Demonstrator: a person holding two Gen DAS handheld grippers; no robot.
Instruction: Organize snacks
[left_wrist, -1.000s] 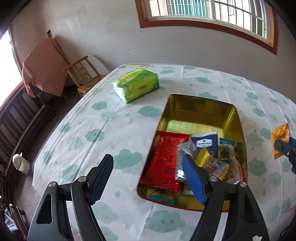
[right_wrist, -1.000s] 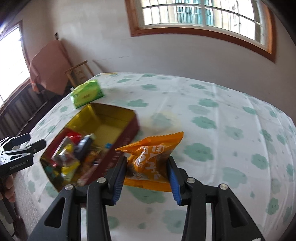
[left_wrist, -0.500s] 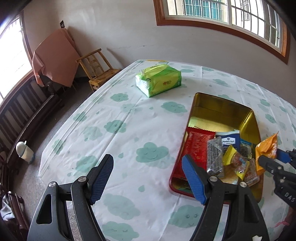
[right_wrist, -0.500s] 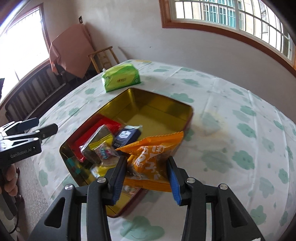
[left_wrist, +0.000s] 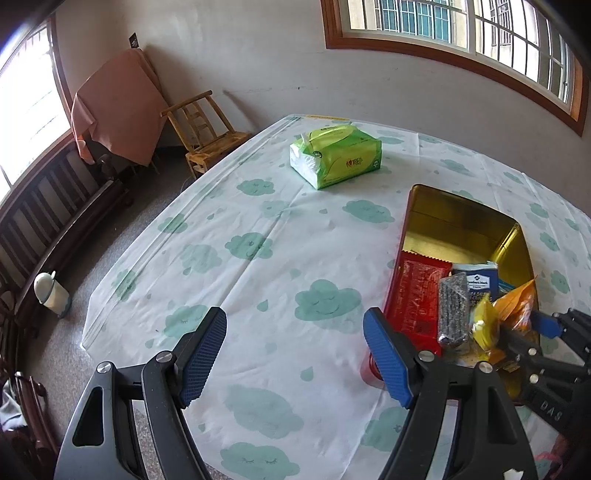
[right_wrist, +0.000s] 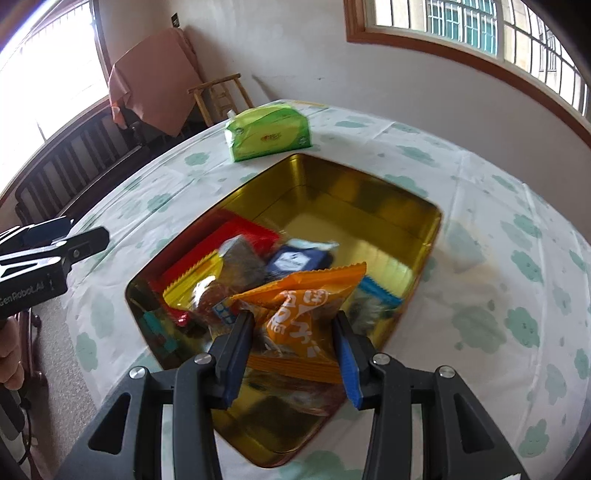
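Since a second ago the right gripper (right_wrist: 293, 341) has carried its orange bag (right_wrist: 306, 306) from over bare cloth beside the tin (right_wrist: 369, 188) to a spot above the tin's near end, and the left gripper (left_wrist: 295, 350) has slid away so that the tin now sits off to its right side.

Right gripper: clamped on the orange bag, pads pressing its two sides, the bag's crimped top edge pointing away from the camera. Left gripper: jaws wide apart with nothing between them, only cloud-print cloth on the bench (left_wrist: 258, 236) below.

Inside the tin, the near half is crowded with a red packet (left_wrist: 417, 295), a dark blue pack (left_wrist: 478, 282), a grey bar (left_wrist: 452, 310) and other small wrappers; the far half shows bare gold floor. A green tissue pack (left_wrist: 336, 155) lies on the bench beyond the tin, apart from it.

What matters for the drop, as I judge it: the bag hangs directly over the piled snacks, and the free space lies straight ahead of the right gripper, along the tin's long axis. The right hand is the nearer one and already holds the bag; letting go here would stack it on the pile, while reaching further forward would land it flat.
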